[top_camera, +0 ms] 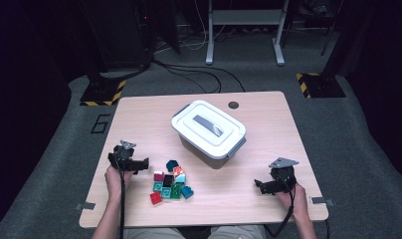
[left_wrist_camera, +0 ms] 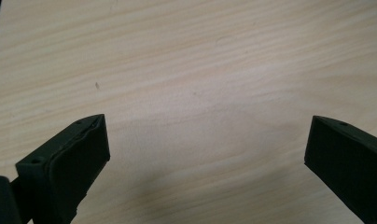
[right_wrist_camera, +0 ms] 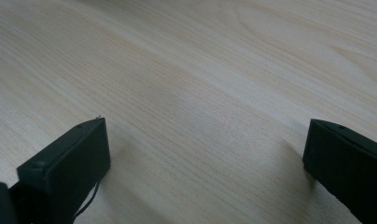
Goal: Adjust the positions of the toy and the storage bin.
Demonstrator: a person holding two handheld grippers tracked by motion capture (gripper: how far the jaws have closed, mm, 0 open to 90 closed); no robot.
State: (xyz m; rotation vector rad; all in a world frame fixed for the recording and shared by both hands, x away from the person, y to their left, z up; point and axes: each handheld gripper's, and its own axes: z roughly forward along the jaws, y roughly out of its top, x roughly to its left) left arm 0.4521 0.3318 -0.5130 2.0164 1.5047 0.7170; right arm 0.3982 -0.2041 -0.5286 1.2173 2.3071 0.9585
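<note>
Forearms come in from the 6 o'clock edge of the high view, each hand holding a gripper low over the wooden table (top_camera: 268,107). At about 8 o'clock the left gripper (top_camera: 144,163) has its jaws spread wide with nothing between them; its own view shows bare wood grain in the gap (left_wrist_camera: 207,154). At roughly 4 o'clock the right gripper (top_camera: 258,185) is likewise released and empty (right_wrist_camera: 207,154).

Between the two grippers, nearer the left one, sits a cluster of small toy bricks (top_camera: 170,185) in red, green, teal, magenta and white, packed close together. Just past it, toward 12 o'clock, stands a white lidded storage box (top_camera: 209,128), set askew, its lid on, with a grey handle on top and grey side latches. Beyond the table lie cables (top_camera: 189,69) on the grey floor.
</note>
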